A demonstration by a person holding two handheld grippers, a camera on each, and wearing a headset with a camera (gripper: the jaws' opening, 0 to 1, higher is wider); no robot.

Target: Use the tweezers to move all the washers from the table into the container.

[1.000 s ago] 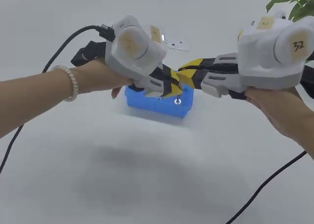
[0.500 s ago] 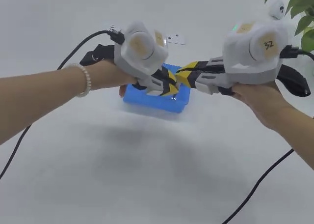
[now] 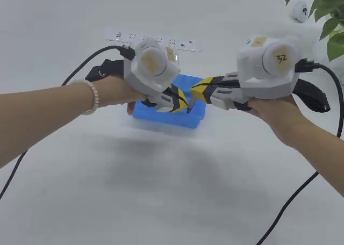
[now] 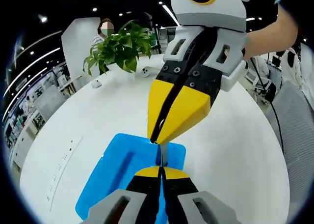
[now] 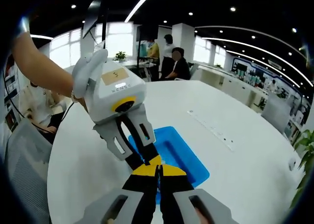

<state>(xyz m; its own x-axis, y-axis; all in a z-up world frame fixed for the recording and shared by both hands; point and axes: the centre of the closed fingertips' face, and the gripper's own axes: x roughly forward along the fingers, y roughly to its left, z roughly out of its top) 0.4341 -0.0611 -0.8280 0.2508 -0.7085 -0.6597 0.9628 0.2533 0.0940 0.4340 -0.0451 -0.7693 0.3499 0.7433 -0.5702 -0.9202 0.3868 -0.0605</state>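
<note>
Over the blue container, my two grippers meet tip to tip. My left gripper comes in from the left, its black-and-yellow jaws shut. From the right, my right gripper closes its yellow jaws against the same spot. A thin pair of tweezers hangs down from where the tips meet, pointing into the container. In the left gripper view the tweezers run from my own shut jaws up to the right gripper. The right gripper view has the container below my jaws. No washer can be made out.
A white power strip lies behind the container. A potted plant stands at the back right with a small white object beside it. Black cables trail from both grippers across the white table.
Both grippers have stayed joined above the container while the head camera shifted. A small ring seen at the tweezers' tip one second ago no longer shows.
</note>
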